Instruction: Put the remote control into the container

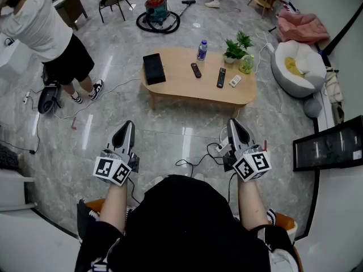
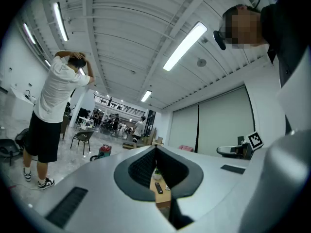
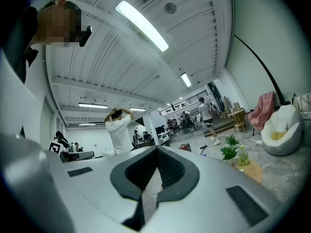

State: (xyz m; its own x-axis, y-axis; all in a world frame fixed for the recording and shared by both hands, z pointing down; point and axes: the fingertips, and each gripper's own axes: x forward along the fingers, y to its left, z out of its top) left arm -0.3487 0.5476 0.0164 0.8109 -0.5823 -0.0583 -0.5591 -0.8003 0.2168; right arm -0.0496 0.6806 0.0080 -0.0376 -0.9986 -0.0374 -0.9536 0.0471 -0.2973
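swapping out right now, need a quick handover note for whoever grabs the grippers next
Left gripper: shut, empty, held level.
Right gripper: shut, empty, held level.
Both are well short of the wooden table, with floor in between.
On the table: black container at the left end. To its right lie a short black remote, a longer black remote and a white remote, all on the tabletop outside the container.
Done: nothing yet.
Left: step up to the table, grip a remote (which one is meant is unclear), put it in the container.
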